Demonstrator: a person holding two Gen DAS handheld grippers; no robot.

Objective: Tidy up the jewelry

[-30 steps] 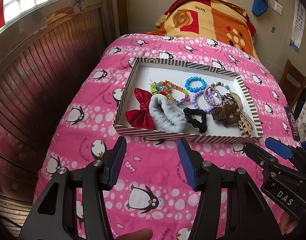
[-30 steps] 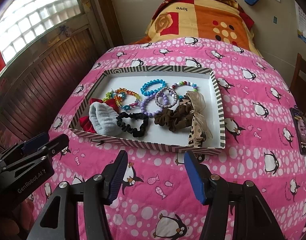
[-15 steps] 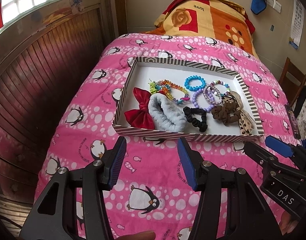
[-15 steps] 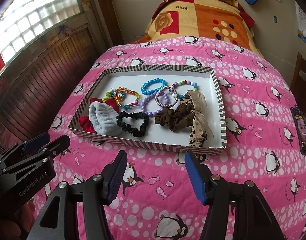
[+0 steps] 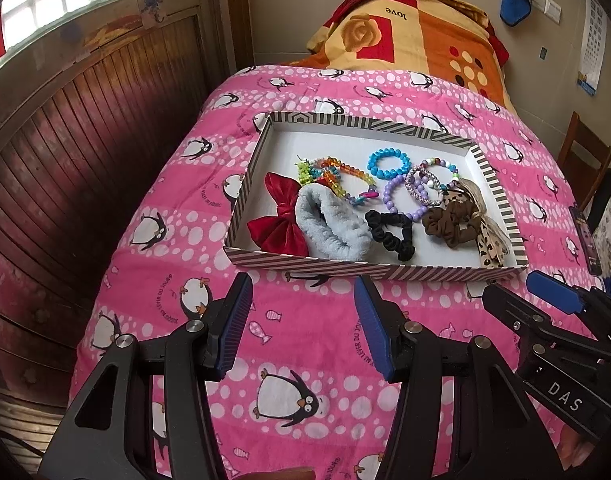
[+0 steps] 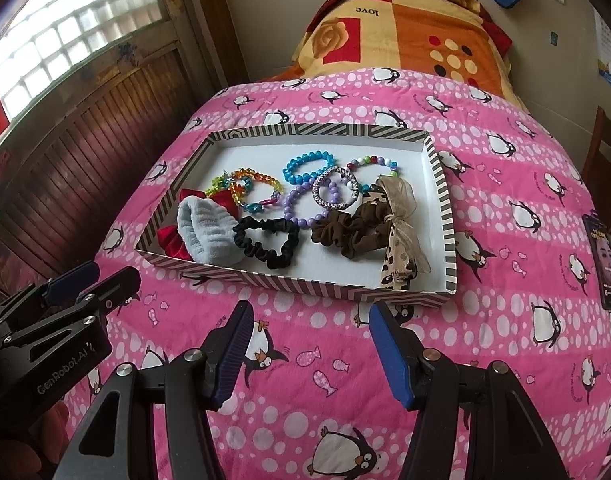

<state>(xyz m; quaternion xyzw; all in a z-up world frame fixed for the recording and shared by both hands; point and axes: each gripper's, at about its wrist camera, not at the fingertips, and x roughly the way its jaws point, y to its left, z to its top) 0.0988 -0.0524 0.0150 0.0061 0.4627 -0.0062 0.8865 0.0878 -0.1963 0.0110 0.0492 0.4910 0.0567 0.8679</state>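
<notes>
We find the left claw (image 5: 301, 312) standing wide with nothing between its blue pads, tilted down over the pink penguin quilt (image 5: 305, 344) just short of the striped tray (image 5: 345, 267). The right claw (image 6: 309, 338) is likewise parted and empty, in the same downward tilt before the tray's near wall. Each view catches the other claw at its edge, so the two sit side by side, apart from the tray.

The jewelry lies inside the tray on the bed: red bow (image 5: 279, 216), grey fleece band (image 5: 329, 224), black scrunchie (image 5: 391, 232), brown scrunchie (image 5: 447, 222), leopard ribbon (image 5: 489, 246), blue bead bracelet (image 5: 387, 164), lilac bead bracelet (image 5: 399, 196) and a multicoloured bracelet (image 5: 337, 178).

The right view alone shows a phone (image 6: 605, 264) on the quilt, well right of the tray, and part of a hand (image 6: 21, 444) under the left claw. In the left view the bow shows whole; in the right view the fleece band hides most of it.
</notes>
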